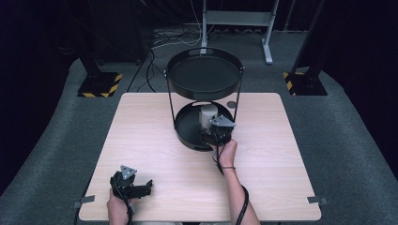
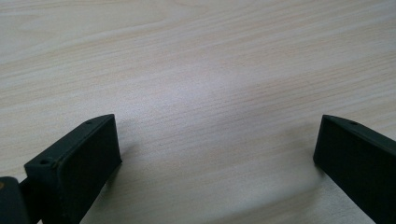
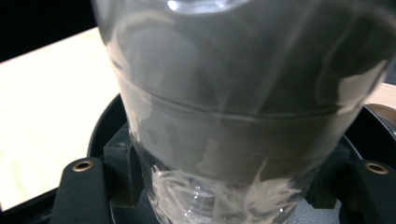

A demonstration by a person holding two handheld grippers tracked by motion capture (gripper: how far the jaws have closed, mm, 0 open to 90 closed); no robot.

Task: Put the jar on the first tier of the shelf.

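Note:
A translucent plastic cup (image 1: pixel 207 114) hangs just over the lower tray (image 1: pixel 180 133) of a black two-tier stand at the table's middle. My right gripper (image 1: pixel 217 133) is shut on it from the near side. In the right gripper view the cup (image 3: pixel 243 93) looms close, its wrinkled clear wall pinched between the black fingers (image 3: pixel 79 186), with the lower tray's rim (image 3: pixel 105 126) behind it. The stand's upper tray (image 1: pixel 204 75) holds nothing that I can see. My left gripper (image 1: pixel 143 187) rests at the table's front left, open; its fingers (image 2: pixel 79 163) stand wide apart over bare wood.
The wooden table (image 1: pixel 141 140) stands on grey carpet. Thin upright rods of the stand (image 1: pixel 238 101) flank the lower tray. A small dark disc (image 1: pixel 232 104) lies on the table behind the stand. Metal frame legs (image 1: pixel 266 44) and cables lie on the floor beyond.

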